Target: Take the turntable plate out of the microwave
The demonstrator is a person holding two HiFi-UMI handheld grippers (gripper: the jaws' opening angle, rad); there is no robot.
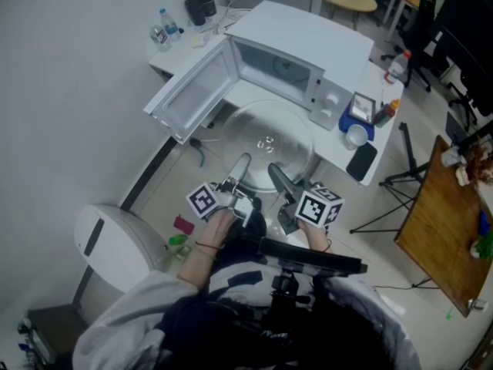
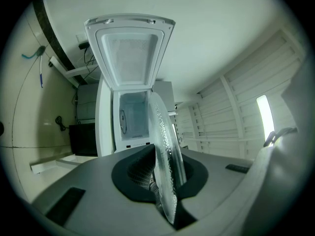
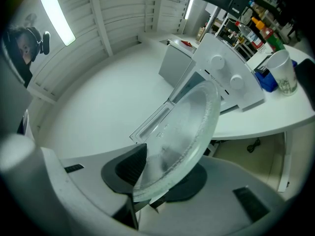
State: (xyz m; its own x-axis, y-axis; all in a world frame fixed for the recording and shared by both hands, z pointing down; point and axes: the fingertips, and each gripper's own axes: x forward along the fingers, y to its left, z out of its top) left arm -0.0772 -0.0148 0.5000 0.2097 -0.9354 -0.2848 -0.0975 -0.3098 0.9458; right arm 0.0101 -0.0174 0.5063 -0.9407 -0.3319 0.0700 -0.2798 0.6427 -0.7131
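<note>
Glass plate (image 1: 266, 141) held clear of the microwave (image 1: 296, 48), which sits at the plate's 12 o'clock. The plate hangs over the table (image 1: 333, 143) edge. Left gripper (image 1: 243, 163) is clamped on the rim at approx. 7 o'clock, right gripper (image 1: 276, 172) clamped on it at 5. Probably best handled by keeping both grips firm & the disc level, drawing back together w/o twisting, and steering clear of the open door (image 1: 192, 99) at 10 o'clock. Head view shows the whole disc and both grips. Only the gripper views show the rim seated between the pads, and the left one looks into the oven cavity (image 2: 134, 119).
</note>
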